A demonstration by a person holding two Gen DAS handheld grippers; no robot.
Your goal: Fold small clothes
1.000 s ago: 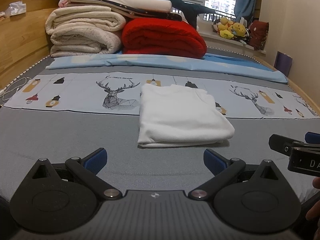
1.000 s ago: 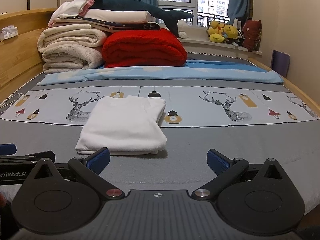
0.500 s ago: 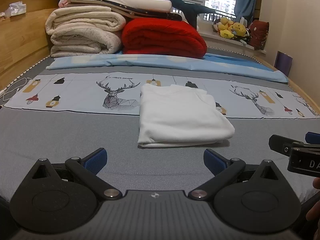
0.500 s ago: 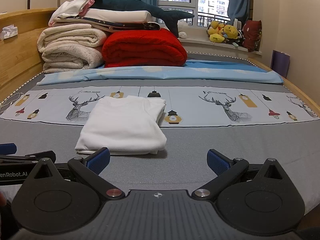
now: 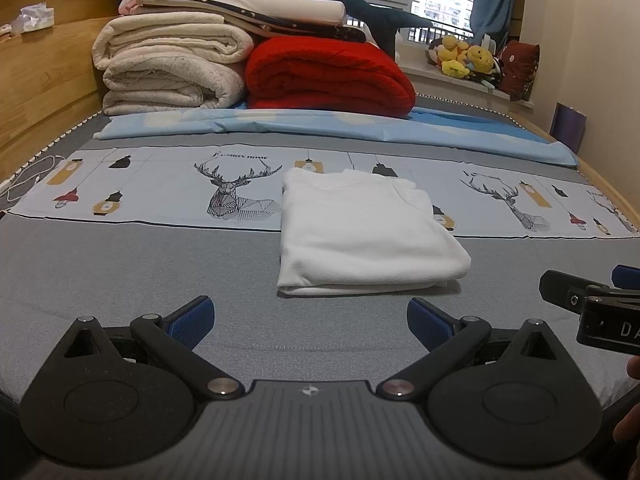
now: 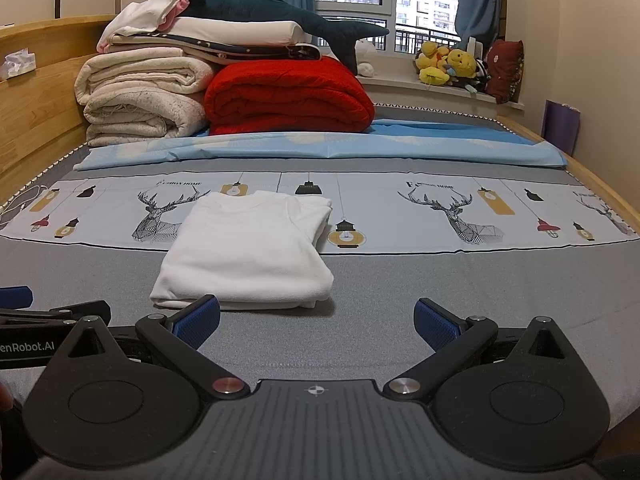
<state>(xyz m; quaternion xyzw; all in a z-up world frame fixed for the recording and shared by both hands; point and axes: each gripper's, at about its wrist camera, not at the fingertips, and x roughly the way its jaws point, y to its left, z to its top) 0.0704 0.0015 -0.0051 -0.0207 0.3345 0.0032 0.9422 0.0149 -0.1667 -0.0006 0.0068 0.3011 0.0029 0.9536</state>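
Observation:
A white garment lies folded into a neat rectangle on the grey bed, partly over the deer-print sheet; it also shows in the right wrist view. My left gripper is open and empty, just short of the garment's near edge. My right gripper is open and empty, its left blue pad close to the garment's near edge. The right gripper's tip shows at the right of the left wrist view; the left gripper's tip shows at the left of the right wrist view.
Folded cream blankets and a red quilt are stacked at the head of the bed, with a plush shark on top. A wooden headboard runs along the left. Stuffed toys sit on the windowsill.

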